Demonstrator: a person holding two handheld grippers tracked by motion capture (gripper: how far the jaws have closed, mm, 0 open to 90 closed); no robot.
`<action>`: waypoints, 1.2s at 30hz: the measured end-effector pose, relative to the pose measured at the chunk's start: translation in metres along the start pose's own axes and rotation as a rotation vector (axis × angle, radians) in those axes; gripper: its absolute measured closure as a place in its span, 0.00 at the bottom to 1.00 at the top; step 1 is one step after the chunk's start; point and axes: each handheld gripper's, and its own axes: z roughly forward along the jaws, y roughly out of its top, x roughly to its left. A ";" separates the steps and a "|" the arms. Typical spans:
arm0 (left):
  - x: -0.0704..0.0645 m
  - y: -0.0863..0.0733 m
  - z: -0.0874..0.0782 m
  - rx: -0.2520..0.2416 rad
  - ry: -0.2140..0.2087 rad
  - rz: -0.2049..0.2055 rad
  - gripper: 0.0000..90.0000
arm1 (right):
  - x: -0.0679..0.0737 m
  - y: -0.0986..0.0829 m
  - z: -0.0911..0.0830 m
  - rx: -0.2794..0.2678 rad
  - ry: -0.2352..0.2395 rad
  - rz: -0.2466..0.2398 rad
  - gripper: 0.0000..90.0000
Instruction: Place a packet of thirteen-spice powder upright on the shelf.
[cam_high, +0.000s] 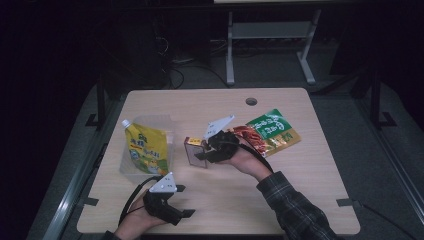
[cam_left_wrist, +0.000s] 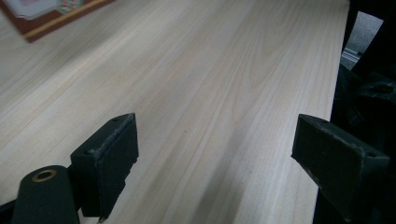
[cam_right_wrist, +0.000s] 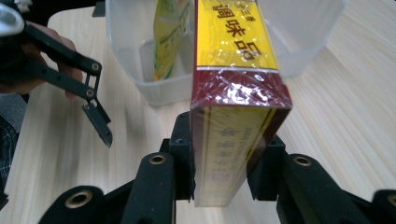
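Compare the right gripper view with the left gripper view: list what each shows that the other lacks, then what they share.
Right gripper view alone: the right hand-held gripper, jaws shut on a red and yellow box; beyond it, a clear plastic bin holding a yellow pouch.

Left gripper view alone: the left hand-held gripper with jaws wide apart over bare wood, and the corner of a flat packet at the top left.

Both: the light wooden table.
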 end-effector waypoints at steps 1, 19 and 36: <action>0.000 0.000 0.000 -0.002 0.002 0.003 0.15 | -0.001 0.003 0.002 -0.009 0.004 -0.001 0.74; -0.005 -0.003 0.000 0.000 -0.013 -0.003 0.15 | -0.017 0.052 0.032 -0.006 0.034 -0.089 0.74; -0.007 -0.003 0.001 0.000 -0.021 -0.005 0.15 | -0.028 0.072 0.051 -0.001 0.042 -0.112 0.74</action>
